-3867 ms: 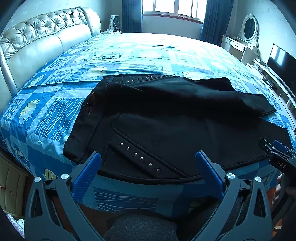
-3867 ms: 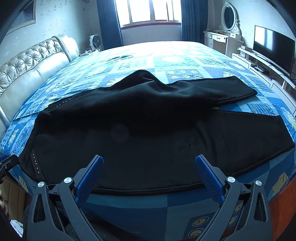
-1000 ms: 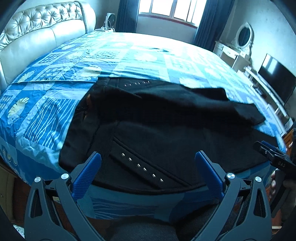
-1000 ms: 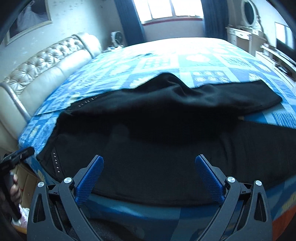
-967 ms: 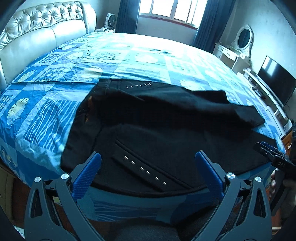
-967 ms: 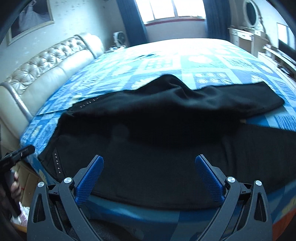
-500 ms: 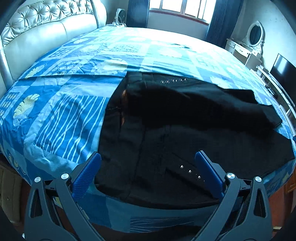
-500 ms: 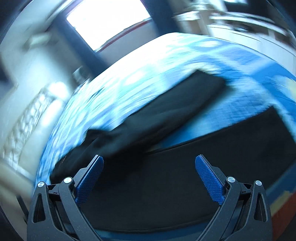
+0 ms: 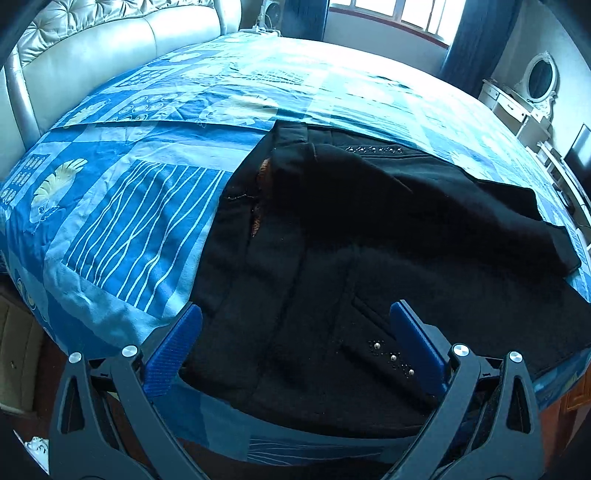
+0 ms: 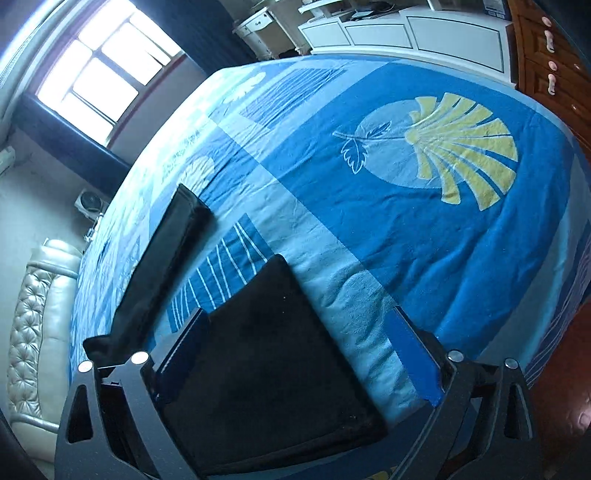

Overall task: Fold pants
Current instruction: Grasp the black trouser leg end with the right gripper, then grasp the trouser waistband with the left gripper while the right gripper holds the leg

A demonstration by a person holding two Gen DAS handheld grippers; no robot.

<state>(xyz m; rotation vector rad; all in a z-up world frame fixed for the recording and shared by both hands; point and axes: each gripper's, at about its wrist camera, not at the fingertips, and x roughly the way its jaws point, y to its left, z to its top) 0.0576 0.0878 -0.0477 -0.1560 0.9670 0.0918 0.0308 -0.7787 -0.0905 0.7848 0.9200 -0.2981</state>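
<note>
Black pants (image 9: pixel 332 258) lie spread across the blue patterned bedspread (image 9: pixel 122 206), one leg folded partly over the other. In the left wrist view my left gripper (image 9: pixel 295 347) stands open just above the near waist corner, by the row of studs (image 9: pixel 391 356). Nothing presses on its pads. In the right wrist view, rolled to one side, my right gripper (image 10: pixel 299 350) hangs over the near leg's hem (image 10: pixel 266 343). Its jaws are closing with the hem between them, and the pads do not press on the cloth. The far leg's end (image 10: pixel 170 240) lies beyond.
A padded leather headboard (image 9: pixel 92 40) runs along the left. A window (image 10: pixel 99 74) and dark curtains are at the far side. White cabinets (image 10: pixel 406 33) and a wooden cabinet (image 10: pixel 550 55) stand past the bed's foot. A dresser with an oval mirror (image 9: pixel 539 77) is at right.
My right gripper has swung quickly along the bed from the pants' middle to the leg ends and rolled sideways. My left gripper moved down toward the waist corner.
</note>
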